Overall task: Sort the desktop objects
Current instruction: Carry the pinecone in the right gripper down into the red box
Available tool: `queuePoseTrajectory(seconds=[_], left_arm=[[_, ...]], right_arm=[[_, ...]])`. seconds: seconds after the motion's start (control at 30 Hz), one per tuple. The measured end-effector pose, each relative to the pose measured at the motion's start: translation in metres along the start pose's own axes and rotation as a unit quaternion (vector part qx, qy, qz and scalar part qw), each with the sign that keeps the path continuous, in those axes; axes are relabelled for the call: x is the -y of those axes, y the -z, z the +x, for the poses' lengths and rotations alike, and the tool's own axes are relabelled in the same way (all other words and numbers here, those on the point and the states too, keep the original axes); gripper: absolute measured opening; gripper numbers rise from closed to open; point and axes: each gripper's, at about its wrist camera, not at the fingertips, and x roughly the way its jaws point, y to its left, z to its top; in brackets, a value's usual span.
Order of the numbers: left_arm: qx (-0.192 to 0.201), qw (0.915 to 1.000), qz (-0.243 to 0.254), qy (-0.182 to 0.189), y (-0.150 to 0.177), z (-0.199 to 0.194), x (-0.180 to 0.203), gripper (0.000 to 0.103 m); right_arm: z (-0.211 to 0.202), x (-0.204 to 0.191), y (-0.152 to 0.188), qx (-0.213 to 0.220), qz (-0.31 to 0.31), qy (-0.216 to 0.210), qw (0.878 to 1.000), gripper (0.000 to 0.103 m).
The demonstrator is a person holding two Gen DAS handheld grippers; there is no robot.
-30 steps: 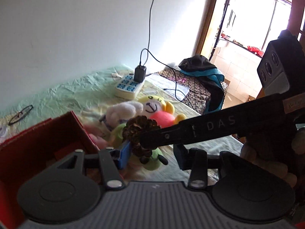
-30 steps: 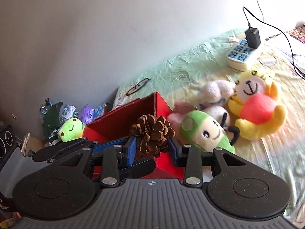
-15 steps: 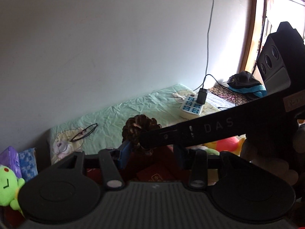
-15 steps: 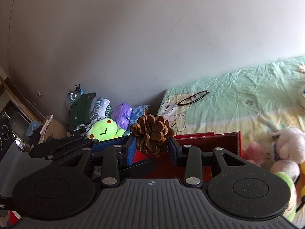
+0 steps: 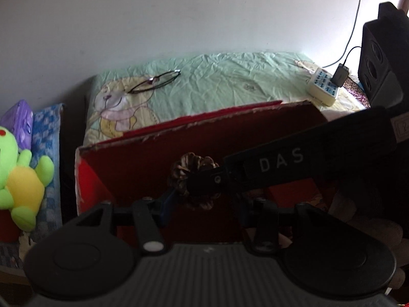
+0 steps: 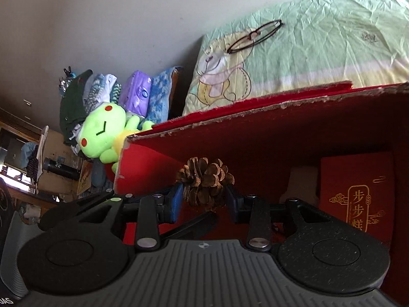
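Observation:
A brown pine cone [image 6: 204,179] is pinched between the blue pads of my right gripper [image 6: 204,197], which is shut on it. It hangs over the inside of an open red box [image 6: 255,107], close to the box's left corner. In the left wrist view the pine cone [image 5: 186,163] lies against the left pad of my left gripper [image 5: 208,202]. The right pad stands clear of it, so the jaws are apart. A black finger [image 5: 281,158] of the right gripper crosses in front. A red printed packet [image 6: 358,192] lies inside the box.
The red box [image 5: 179,130] stands on a pale green sheet. Spectacles [image 5: 153,80] lie on the sheet behind the box, and a power strip [image 5: 323,87] with a charger sits at far right. A green plush toy [image 6: 102,133] and tissue packs [image 6: 136,92] are left of the box.
Both grippers have travelled together leftward and down with the pine cone, from above the plush toys to over the red box's interior. The grip on the cone looks unchanged.

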Motion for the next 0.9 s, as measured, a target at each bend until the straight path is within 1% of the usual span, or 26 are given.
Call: queuePoseTrajectory(seconds=[0.1, 0.2, 0.27, 0.37, 0.43, 0.5, 0.53, 0.6, 0.67, 0.73, 0.8, 0.83, 0.87, 0.9], left_arm=[[-0.030, 0.9993, -0.021, -0.013, 0.001, 0.015, -0.012, 0.044], [-0.048, 0.9979, -0.029, -0.032, 0.004, 0.021, -0.017, 0.044], [-0.057, 0.9972, -0.042, -0.025, 0.007, 0.023, -0.022, 0.045], [-0.055, 0.9970, -0.045, -0.030, 0.007, 0.020, -0.020, 0.038], [-0.054, 0.9969, -0.045, -0.035, 0.008, 0.019, -0.018, 0.036], [-0.052, 0.9970, -0.050, -0.027, 0.007, 0.018, -0.019, 0.036], [-0.055, 0.9968, -0.054, -0.023, 0.007, 0.019, -0.020, 0.036], [-0.066, 0.9960, -0.057, -0.021, 0.005, 0.022, -0.020, 0.033], [-0.080, 0.9947, -0.063, -0.015, 0.004, 0.025, -0.021, 0.031], [-0.085, 0.9941, -0.066, -0.014, 0.003, 0.027, -0.022, 0.030], [-0.087, 0.9938, -0.066, -0.018, 0.004, 0.027, -0.020, 0.031], [-0.089, 0.9937, -0.065, -0.017, 0.005, 0.028, -0.020, 0.033], [-0.092, 0.9935, -0.064, -0.017, 0.007, 0.028, -0.019, 0.039], [-0.095, 0.9933, -0.064, -0.017, 0.007, 0.029, -0.018, 0.041]], right_arm=[[0.019, -0.002, -0.004, -0.028, -0.005, 0.006, 1.000, 0.039], [0.035, -0.003, -0.006, -0.038, -0.014, 0.003, 0.999, 0.039], [0.045, 0.000, -0.007, -0.041, -0.009, 0.003, 0.999, 0.039], [0.059, 0.004, -0.008, -0.048, -0.003, 0.010, 0.999, 0.039], [0.064, 0.010, -0.009, -0.050, 0.013, -0.005, 0.999, 0.039], [0.064, 0.011, -0.011, -0.042, 0.013, -0.011, 0.999, 0.041], [0.064, 0.010, -0.011, -0.040, 0.010, -0.014, 0.999, 0.041], [0.068, 0.009, -0.012, -0.052, 0.007, -0.025, 0.998, 0.045], [0.069, 0.011, -0.012, -0.062, 0.011, -0.027, 0.998, 0.045], [0.068, 0.011, -0.012, -0.062, 0.008, -0.029, 0.998, 0.045], [0.064, 0.010, -0.012, -0.053, 0.003, -0.026, 0.998, 0.045], [0.062, 0.007, -0.012, -0.043, -0.002, -0.020, 0.999, 0.045], [0.060, 0.006, -0.012, -0.032, -0.008, -0.009, 0.999, 0.045], [0.059, 0.005, -0.012, -0.023, -0.015, 0.003, 1.000, 0.045]])
